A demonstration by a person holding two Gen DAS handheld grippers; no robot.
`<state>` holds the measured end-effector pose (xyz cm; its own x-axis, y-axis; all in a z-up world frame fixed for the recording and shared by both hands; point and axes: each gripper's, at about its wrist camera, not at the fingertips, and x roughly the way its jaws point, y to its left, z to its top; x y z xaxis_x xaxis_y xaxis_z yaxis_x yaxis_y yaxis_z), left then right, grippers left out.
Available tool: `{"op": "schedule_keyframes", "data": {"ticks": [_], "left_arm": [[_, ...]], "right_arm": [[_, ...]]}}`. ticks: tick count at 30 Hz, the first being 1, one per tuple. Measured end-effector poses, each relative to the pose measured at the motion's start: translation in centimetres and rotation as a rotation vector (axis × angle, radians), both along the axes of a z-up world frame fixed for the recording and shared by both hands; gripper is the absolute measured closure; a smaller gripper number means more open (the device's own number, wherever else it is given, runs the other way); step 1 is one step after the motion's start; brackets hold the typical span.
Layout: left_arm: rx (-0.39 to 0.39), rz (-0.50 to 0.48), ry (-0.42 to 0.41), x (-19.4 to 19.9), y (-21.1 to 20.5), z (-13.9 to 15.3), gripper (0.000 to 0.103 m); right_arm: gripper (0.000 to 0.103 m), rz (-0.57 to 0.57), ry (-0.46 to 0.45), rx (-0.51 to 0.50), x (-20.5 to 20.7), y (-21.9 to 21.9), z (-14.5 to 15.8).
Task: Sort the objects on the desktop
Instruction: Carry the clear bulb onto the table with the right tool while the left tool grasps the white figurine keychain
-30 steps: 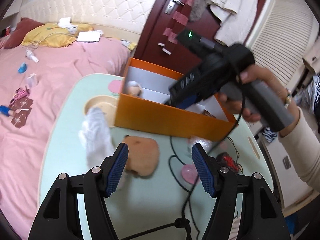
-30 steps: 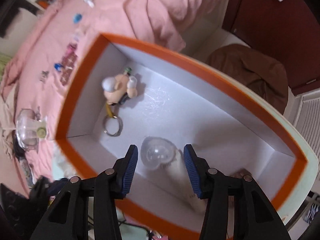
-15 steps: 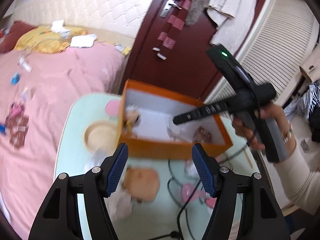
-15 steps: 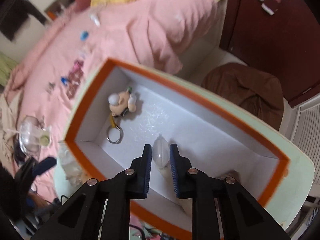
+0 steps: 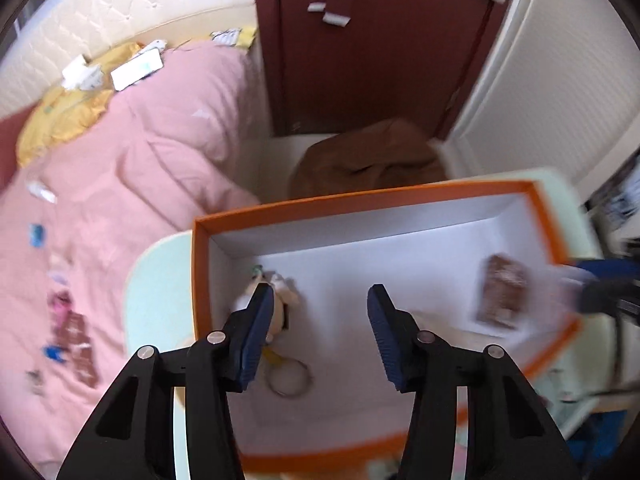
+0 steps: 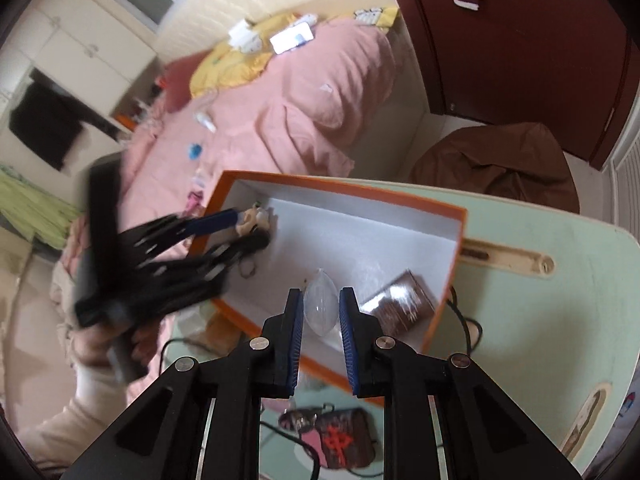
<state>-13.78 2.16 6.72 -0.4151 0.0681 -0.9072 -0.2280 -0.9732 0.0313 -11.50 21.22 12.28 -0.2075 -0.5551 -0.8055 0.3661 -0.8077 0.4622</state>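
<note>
An orange box [image 5: 360, 200] with a white inside stands on the pale green table [image 6: 540, 280]. In it lie a small doll keychain [image 5: 280, 288] with its metal ring [image 5: 290, 378] and a brown packet [image 5: 504, 292]. My left gripper [image 5: 320, 296] hovers open over the box's left half, right above the doll; the right wrist view shows it blurred [image 6: 224, 232]. My right gripper [image 6: 321, 292] is shut on a clear plastic capsule [image 6: 320, 310] over the box's near edge, beside the brown packet [image 6: 402, 306].
In front of the box lie a brown tile with a red character [image 6: 340, 440], a pink item and a black cable [image 6: 468, 320]. A pink bed [image 5: 120, 200] lies to the left. A brown beanbag [image 5: 368, 164] and a dark red door [image 5: 372, 40] are behind.
My left gripper swung from the near side of the table to above the box. My right gripper closed on the clear capsule and drew back toward the box's near edge.
</note>
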Motion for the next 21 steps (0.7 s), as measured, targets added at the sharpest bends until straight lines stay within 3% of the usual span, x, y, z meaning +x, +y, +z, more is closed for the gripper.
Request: {"op": "schedule_keyframes", "data": {"ticks": [3, 5, 15, 19, 21], "left_arm": [[-0.118, 0.019, -0.022, -0.9, 1.2, -1.1, 0.05], [-0.141, 0.016, -0.034, -0.9, 1.9, -1.7, 0.042], [-0.037, -0.003, -0.07, 0.2, 0.9, 0.2, 0.038], [-0.096, -0.038, -0.099, 0.8, 1.3, -0.5, 0.039], [-0.096, -0.048, -0.086, 1.1, 1.3, -0.4, 0.045]], "right_arm": [[0.085, 0.01, 0.004, -0.025, 0.9, 1.0, 0.2], [0.085, 0.015, 0.004, -0.036, 1.2, 1.2, 0.2], [0.085, 0.001, -0.005, -0.063, 1.0, 2.1, -0.9], [0.085, 0.0, -0.007, -0.078, 1.2, 2.4, -1.0], [0.085, 0.001, -0.009, -0.084, 1.3, 2.4, -1.1]]}}
